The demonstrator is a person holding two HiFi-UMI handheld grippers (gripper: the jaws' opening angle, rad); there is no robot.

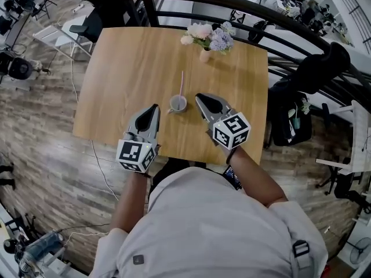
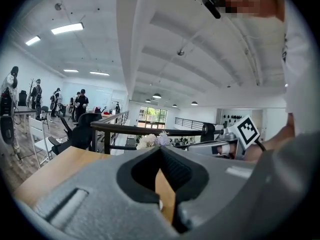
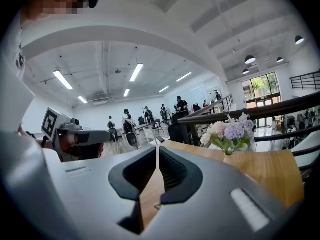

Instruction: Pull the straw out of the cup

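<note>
In the head view a small grey cup [image 1: 178, 103] stands on the wooden table [image 1: 127, 68], with a pink straw [image 1: 181, 82] rising out of it and leaning toward the far side. My left gripper [image 1: 155, 106] rests just left of the cup, shut and empty. Just right of the cup is my right gripper [image 1: 199, 97], also shut with nothing in it. Neither touches the cup. In the left gripper view the jaws of the left gripper [image 2: 161, 150] meet at the tips. The right gripper [image 3: 157, 149] shows the same in its own view. Cup and straw are hidden in both gripper views.
A vase of pale flowers [image 1: 207, 38] stands at the table's far edge, also in view as flowers [image 3: 227, 134]. A dark railing [image 1: 243, 7] curves behind the table. A black bag [image 1: 290, 117] sits on the floor to the right. People stand far off.
</note>
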